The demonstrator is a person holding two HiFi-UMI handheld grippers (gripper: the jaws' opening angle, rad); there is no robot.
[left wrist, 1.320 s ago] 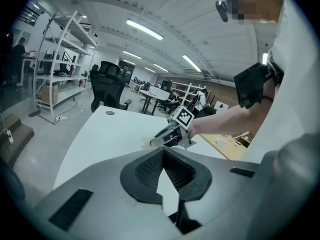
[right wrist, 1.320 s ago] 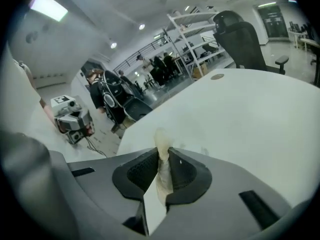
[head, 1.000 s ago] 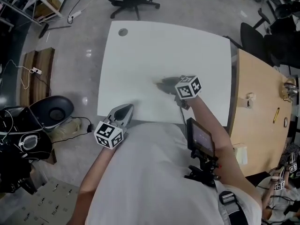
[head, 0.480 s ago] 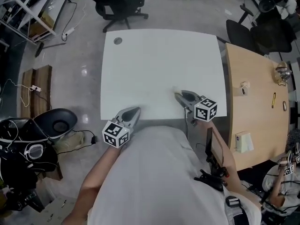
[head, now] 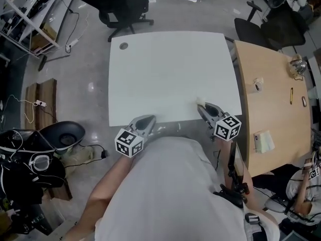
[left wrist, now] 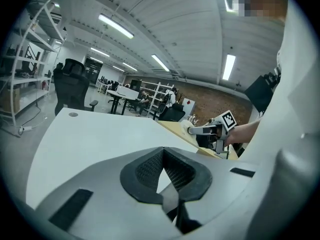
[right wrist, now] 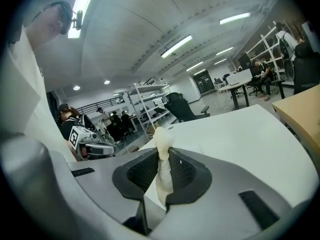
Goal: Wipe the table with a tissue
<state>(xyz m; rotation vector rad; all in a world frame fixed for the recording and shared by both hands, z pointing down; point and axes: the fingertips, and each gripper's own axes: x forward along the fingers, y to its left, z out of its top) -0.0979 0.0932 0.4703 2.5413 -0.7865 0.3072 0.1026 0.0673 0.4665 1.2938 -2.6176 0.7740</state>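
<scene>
Overhead, much of the near scene is covered by the person's torso [head: 165,195], and the near edge of the white table [head: 170,69] is partly lost behind it. Both forearms are cut off by the same bulk. From the head view only a small pale scrap of the tissue [head: 199,101] can be made out, at the tip of the right claw [head: 202,106]. The rest is masked by the jaws. Whether the tissue is pressed onto the table or held just above it cannot be settled from any view.

In the right gripper view, the right claw is seen pinched on the tissue. The ribbed black pads [right wrist: 182,171] are closed against it from both sides. A crumpled knob of tissue is pushed up past the tips, and a strip is left hanging down between the pads. This claw is placed over the table's near right corner, close to the wooden table [head: 271,94] alongside.

The left claw [head: 148,119] is held at the table's near edge, well apart from the right one. In the left gripper view its jaws are pressed together at the tips with nothing between them, and only bare table is seen through the gap lower down between the pads. Contact between this claw and the table cannot be judged.
</scene>
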